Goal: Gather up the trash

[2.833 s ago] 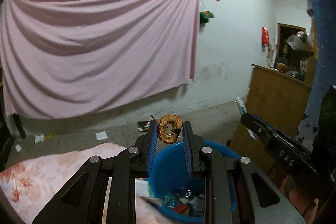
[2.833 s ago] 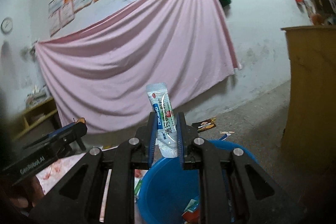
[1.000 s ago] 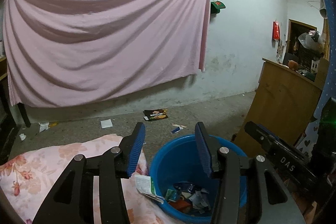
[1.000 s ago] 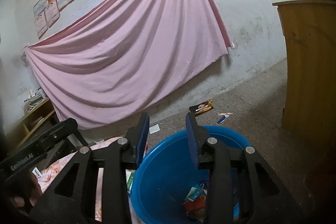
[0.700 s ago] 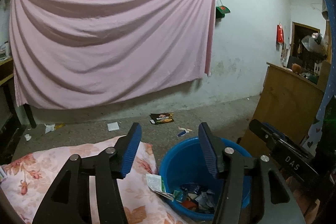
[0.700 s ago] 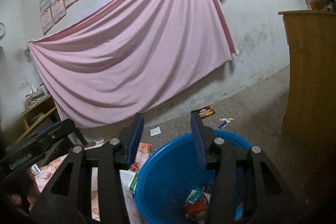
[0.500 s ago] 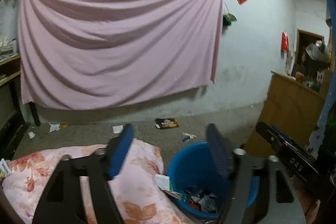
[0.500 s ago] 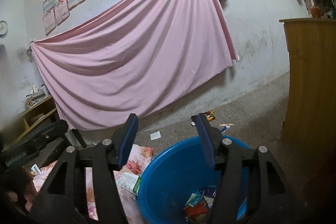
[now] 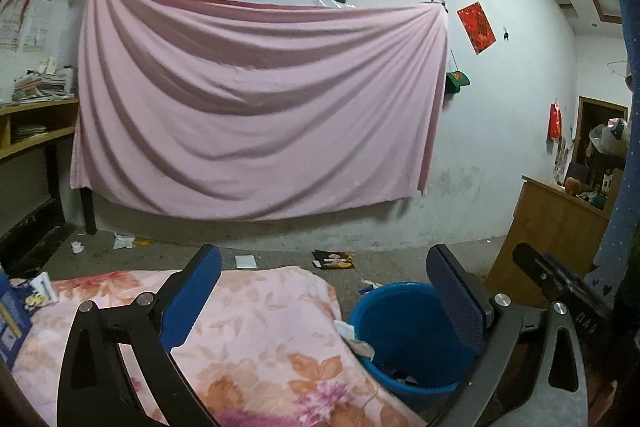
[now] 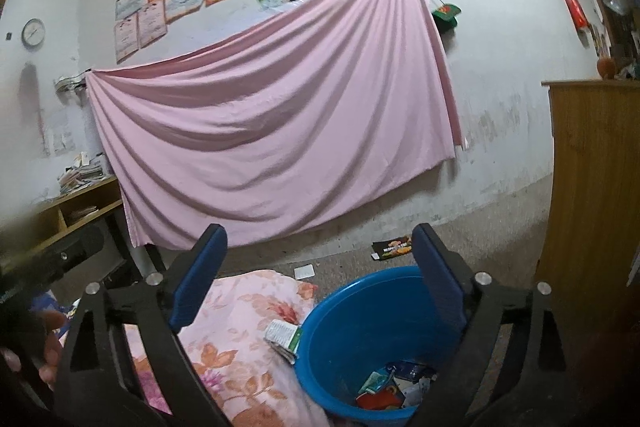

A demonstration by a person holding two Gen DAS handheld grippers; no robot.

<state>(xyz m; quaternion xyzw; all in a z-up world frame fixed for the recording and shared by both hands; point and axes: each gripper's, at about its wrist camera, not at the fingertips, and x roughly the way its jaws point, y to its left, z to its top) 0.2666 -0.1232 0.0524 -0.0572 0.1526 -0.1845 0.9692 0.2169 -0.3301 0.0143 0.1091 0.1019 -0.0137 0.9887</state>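
A blue plastic bin (image 9: pixel 404 323) stands on the floor at the right edge of a table with a pink floral cloth (image 9: pixel 248 331). It also shows in the right wrist view (image 10: pixel 360 323), with several wrappers (image 10: pixel 394 389) at its bottom. A white and green wrapper (image 10: pixel 285 334) lies on the cloth at the bin's rim; it shows in the left wrist view too (image 9: pixel 352 337). My left gripper (image 9: pixel 324 287) is wide open and empty above the cloth. My right gripper (image 10: pixel 320 267) is wide open and empty, above the bin's left rim.
A pink sheet (image 9: pixel 256 115) hangs on the back wall. Scraps and a dark snack packet (image 9: pixel 334 259) lie on the concrete floor. A wooden cabinet (image 10: pixel 592 211) stands right of the bin. A desk with shelves (image 9: pixel 32 131) is at the left. Blue packaging (image 9: pixel 12 319) lies on the cloth's left edge.
Both grippers held trash over the bin, an apple core in the left and a tube in the right, and let go. Since then both have opened wider and pulled back up and left.
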